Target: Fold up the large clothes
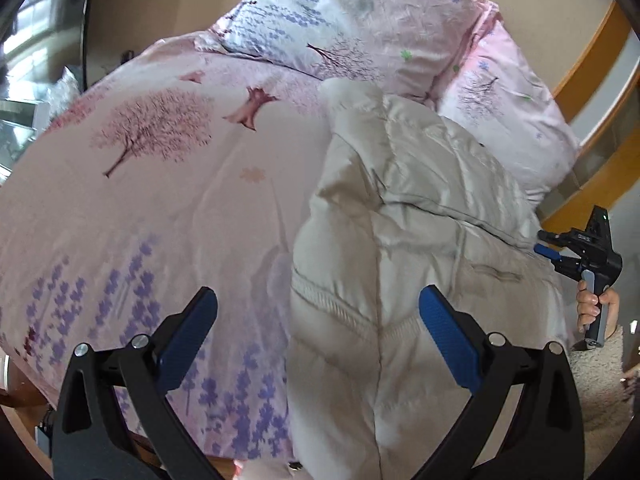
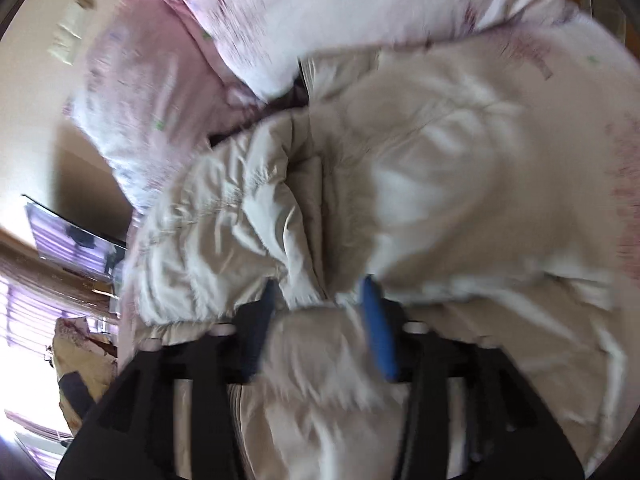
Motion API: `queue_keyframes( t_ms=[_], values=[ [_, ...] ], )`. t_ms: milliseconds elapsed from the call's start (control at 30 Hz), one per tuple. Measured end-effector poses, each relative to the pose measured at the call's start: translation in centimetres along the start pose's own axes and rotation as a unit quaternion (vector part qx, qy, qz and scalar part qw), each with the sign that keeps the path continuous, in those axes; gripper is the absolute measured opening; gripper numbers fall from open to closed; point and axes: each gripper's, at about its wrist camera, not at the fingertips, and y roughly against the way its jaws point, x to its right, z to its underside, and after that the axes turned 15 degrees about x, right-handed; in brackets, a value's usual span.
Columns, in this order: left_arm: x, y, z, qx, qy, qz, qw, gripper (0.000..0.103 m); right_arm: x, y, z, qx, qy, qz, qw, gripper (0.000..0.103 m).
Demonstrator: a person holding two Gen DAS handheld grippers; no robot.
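Observation:
A puffy off-white down jacket lies partly folded on the right side of a bed; it fills the blurred right wrist view. My left gripper is open and empty, hovering above the jacket's near left edge. My right gripper is shut on a bunched fold of the jacket, with fabric between its blue pads. The right gripper also shows in the left wrist view, at the jacket's right edge, held by a hand.
The bed has a pink duvet printed with trees and purple flowers. Two matching pillows lie at its head. A wooden bed frame curves along the right. A window and furniture show at the left of the right wrist view.

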Motion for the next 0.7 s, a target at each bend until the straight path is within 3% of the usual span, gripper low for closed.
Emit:
queue_keyframes(
  t_ms=[100,233,333,467,700],
  values=[
    [-0.6,0.6,0.7,-0.004,0.023,0.042,0.9988,0.101,2.7,4.5,0.0,0.025,-0.003,-0.015,1.0,0.076],
    [-1.0,1.1,1.8,-0.018,0.045,0.076,0.996,0.098,8.7,9.7,1.0,0.041,-0.044,-0.003,0.998,0.079],
    [-1.1,1.2,2.9,-0.037,0.06,0.098,0.9927,0.087,13.0,12.7,2.7,0.045,-0.078,0.011,0.996,0.079],
    [-1.2,1.4,4.0,-0.052,0.076,0.119,0.9887,0.08,16.9,14.1,6.3,0.019,-0.125,-0.023,0.992,0.079],
    [0.4,2.2,5.7,-0.072,0.071,0.139,0.9851,0.076,18.5,12.9,9.3,-0.026,-0.143,-0.044,0.988,0.078]
  ],
)
